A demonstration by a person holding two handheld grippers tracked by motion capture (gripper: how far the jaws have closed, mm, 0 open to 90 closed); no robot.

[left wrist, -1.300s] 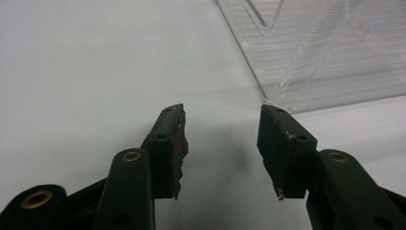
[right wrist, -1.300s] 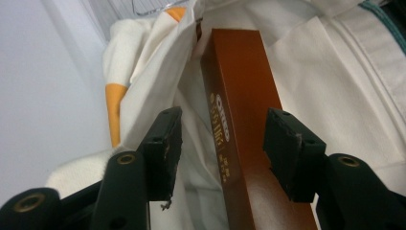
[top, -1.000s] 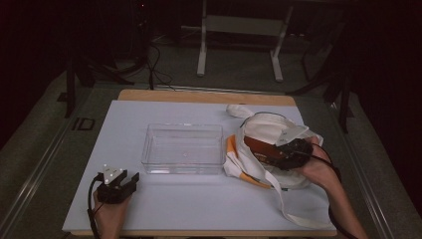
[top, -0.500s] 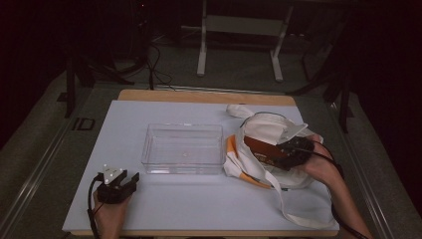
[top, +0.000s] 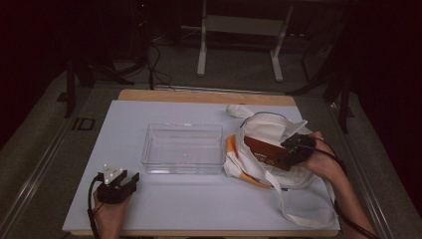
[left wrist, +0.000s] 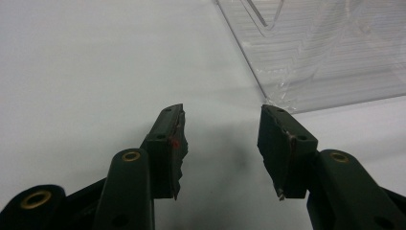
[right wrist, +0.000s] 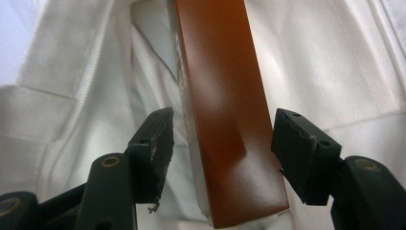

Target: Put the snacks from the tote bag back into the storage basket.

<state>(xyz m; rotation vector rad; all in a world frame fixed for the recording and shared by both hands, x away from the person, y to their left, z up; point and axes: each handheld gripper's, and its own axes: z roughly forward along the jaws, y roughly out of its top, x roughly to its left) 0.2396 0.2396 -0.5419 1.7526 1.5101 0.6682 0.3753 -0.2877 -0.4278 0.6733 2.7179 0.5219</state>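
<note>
Right gripper view: the right hand-held gripper has its jaws apart on either side of one brown box, which lies between them on white cloth; gaps show on both sides, so the pads do not press on it, and the jaws have just been opening. The high view adds what that close view lacks: the brown box sits in the mouth of one white cloth bag with orange trim, just ahead of the right hand-held gripper, and the bag's strap trails back past the person's forearm on the worktop. Left gripper view: the left hand-held gripper has its jaws apart with nothing between them, over bare worktop, a corner of one clear plastic tray ahead and to its right. The high view shows this tray standing between the two hand-held grippers, just beside the bag; I see nothing in it. Count: two hand-held grippers, one box, one bag, one tray.
</note>
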